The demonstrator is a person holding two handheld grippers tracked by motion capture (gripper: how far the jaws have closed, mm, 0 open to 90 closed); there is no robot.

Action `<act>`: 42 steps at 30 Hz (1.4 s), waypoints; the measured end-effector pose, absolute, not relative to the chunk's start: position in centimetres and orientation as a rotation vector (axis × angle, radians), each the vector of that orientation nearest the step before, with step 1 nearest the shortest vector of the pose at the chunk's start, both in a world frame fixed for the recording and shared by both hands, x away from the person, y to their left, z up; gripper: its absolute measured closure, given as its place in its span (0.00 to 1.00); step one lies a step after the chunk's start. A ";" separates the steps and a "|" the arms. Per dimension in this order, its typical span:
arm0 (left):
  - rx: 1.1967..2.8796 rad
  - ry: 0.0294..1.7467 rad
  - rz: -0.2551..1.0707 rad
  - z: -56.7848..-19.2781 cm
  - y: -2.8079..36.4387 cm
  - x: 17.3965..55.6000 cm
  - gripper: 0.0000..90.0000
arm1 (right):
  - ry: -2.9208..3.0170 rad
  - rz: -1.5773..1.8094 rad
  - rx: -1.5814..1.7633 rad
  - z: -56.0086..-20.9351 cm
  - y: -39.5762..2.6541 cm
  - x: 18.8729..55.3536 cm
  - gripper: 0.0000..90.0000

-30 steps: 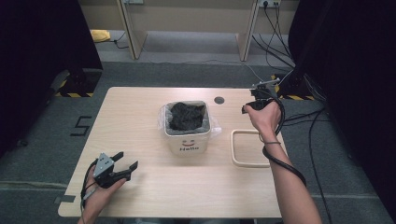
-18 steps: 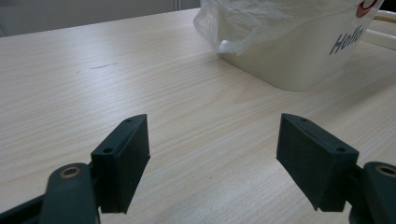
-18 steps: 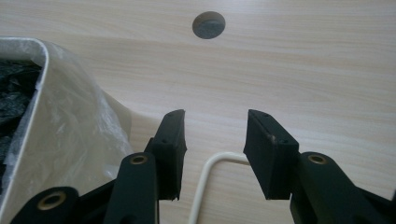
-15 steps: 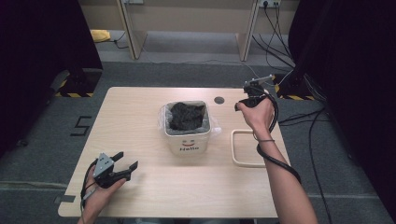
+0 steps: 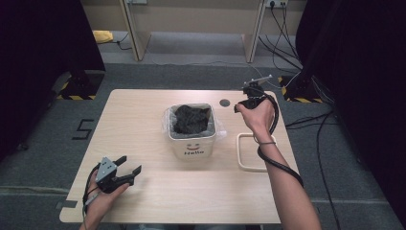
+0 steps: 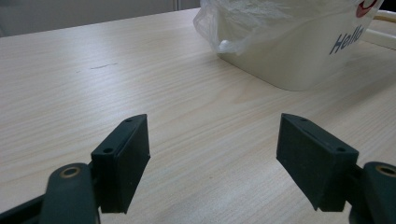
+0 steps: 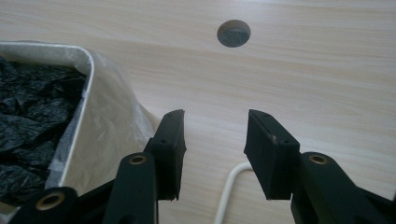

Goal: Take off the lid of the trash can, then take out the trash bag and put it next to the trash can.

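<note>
**Both grippers open and empty beside the lined bin**

Right gripper [image 5: 250,94], raised in the person's hand, sits just past the bin's far right corner, jaws spread with nothing between them; the right gripper view looks down between them onto bare table [image 7: 327,84], with the bin's liner just beside the left jaw. Left gripper [image 5: 125,173] rests low near the table's front, well apart from the bin on its front left, its jaws also wide and empty.

White bin [image 5: 192,143], printed "Hello", stands at the table's middle, lined with a clear plastic bag [image 5: 219,130] and filled with crumpled black material [image 5: 192,119]. Just right of the bin lies a cream rectangular frame [image 5: 241,153]. Beyond the bin's right rear corner is a round grey cable hole [image 5: 224,102].
</note>
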State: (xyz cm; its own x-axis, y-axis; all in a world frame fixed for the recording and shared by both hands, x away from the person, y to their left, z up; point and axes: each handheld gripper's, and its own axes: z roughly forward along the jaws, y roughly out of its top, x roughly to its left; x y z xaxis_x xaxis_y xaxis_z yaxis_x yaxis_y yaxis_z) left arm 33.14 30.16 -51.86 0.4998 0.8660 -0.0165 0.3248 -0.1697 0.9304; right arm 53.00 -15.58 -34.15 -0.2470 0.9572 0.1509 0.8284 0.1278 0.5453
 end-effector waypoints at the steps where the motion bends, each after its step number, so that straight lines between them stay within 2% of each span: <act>1: 1.732 1.013 0.669 -51.9 30.2 33.1 0.28 | 2.172 0.795 1.757 -34.1 -15.4 53.0 0.64; 14: 1.728 1.027 0.667 -51.9 30.2 33.2 0.28 | 2.223 0.819 1.721 -34.1 -13.0 53.2 0.63; 42: 1.728 1.017 0.664 -51.9 30.2 33.2 0.28 | 2.260 0.836 1.713 -34.4 -11.3 53.2 0.63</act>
State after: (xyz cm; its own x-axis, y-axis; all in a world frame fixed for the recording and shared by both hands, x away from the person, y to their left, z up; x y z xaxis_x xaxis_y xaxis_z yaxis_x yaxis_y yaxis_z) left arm 33.16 30.21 -51.86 0.4988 0.8664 -0.0231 0.3273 -0.1636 0.9307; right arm 53.24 -11.28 -34.44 -0.3170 0.9303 0.1843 0.8261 0.1754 0.5355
